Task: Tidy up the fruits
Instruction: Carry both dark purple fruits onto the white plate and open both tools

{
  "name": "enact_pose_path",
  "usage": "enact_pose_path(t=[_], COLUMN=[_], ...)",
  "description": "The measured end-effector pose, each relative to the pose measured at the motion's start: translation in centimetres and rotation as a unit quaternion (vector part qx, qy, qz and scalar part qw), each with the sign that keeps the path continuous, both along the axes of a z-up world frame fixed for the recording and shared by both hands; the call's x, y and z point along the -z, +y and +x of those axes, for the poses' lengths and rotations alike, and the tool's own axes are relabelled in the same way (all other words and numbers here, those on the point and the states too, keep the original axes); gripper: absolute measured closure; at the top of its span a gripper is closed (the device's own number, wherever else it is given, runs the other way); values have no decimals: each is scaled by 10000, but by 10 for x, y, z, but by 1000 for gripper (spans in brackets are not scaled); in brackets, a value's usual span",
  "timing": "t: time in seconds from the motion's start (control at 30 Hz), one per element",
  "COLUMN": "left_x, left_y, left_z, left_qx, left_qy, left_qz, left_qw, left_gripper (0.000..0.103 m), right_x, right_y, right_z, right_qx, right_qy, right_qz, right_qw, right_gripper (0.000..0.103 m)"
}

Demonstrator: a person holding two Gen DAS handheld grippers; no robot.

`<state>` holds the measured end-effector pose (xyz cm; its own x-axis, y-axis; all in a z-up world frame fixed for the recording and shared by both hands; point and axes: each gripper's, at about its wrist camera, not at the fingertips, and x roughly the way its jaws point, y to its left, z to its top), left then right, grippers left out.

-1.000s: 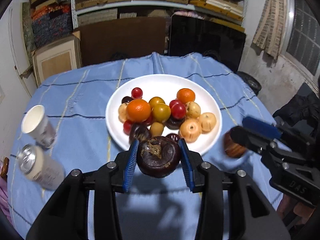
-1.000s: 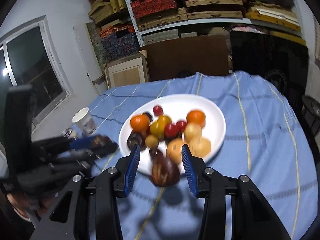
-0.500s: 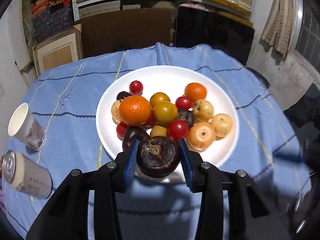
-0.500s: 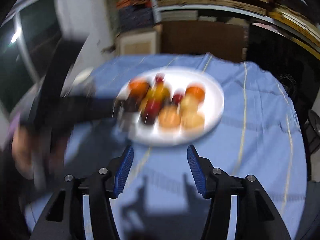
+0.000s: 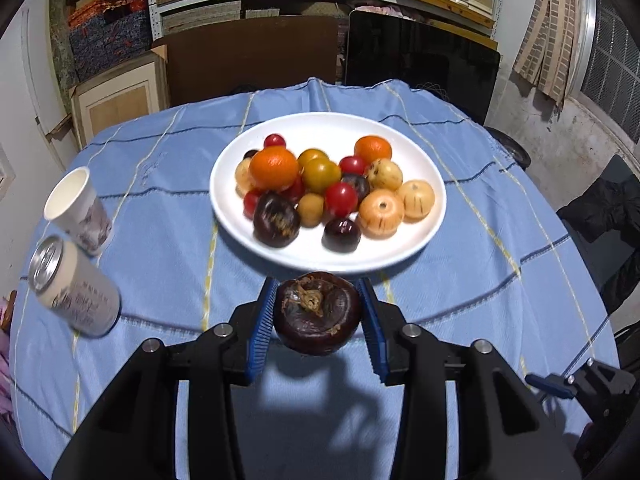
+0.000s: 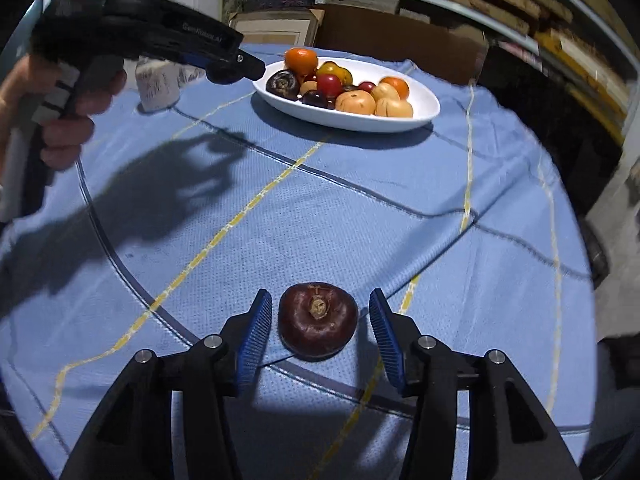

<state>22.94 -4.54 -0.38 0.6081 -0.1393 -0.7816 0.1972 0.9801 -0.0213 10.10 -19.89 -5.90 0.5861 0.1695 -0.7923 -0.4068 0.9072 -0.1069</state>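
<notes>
My left gripper (image 5: 318, 322) is shut on a dark purple mangosteen (image 5: 318, 314) and holds it above the blue cloth, just short of the near rim of the white plate (image 5: 404, 128). The plate holds oranges, tomatoes, tan fruits and dark fruits. My right gripper (image 6: 318, 330) is open, low over the cloth, with a dark reddish-brown fruit (image 6: 317, 326) lying on the cloth between its blue pads, not touched. The plate also shows in the right wrist view (image 6: 424, 114), far ahead. The left gripper (image 6: 236, 66) shows there near the plate's left end.
A paper cup (image 5: 76, 210) and a drink can (image 5: 72, 292) stand left of the plate. The round table (image 5: 500, 216) has a blue striped cloth. Shelves, boxes and a dark screen stand behind it. A dark chair (image 5: 612, 216) is at the right.
My right gripper has let go of its dark fruit, swung away from the plate and come down around a fruit on the cloth. My left gripper drew back slightly from the plate, still holding the mangosteen.
</notes>
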Motion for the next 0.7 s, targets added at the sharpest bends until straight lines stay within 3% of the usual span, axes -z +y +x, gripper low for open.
enact_pose_path(t=[0.1,0.13,0.2,0.33,0.43,0.57,0.7], left_x=[4,5,7,10,10,7,6], left_y=[5,6,8,11,12,7,-4], left_z=[-7,-9,-11,-12,-6,11,46], left_qx=[-29,-28,-31,-21,-25,37,3], left_qy=[91,101,115,146,146,128,128], left_qz=[-5,10,37,39,62,74,120], left_qw=[10000,9999,9999,9999,9999,9999,9998], left_gripper=[63,63,63,63,63,63,63], right_x=[4,5,4,0,-21,-59,-82], right_y=[3,1,-9,-10,-11,-7,2], right_z=[0,0,3,7,22,64,135], right_qx=[-4,68,162,128,68,-12,60], right_qy=[11,3,104,152,34,-308,-416], right_qz=[-159,-170,116,174,484,853,1316], right_qw=[9999,9998,9997,9997,9988,9959,9904], right_gripper=[54,62,62,63,63,63,63])
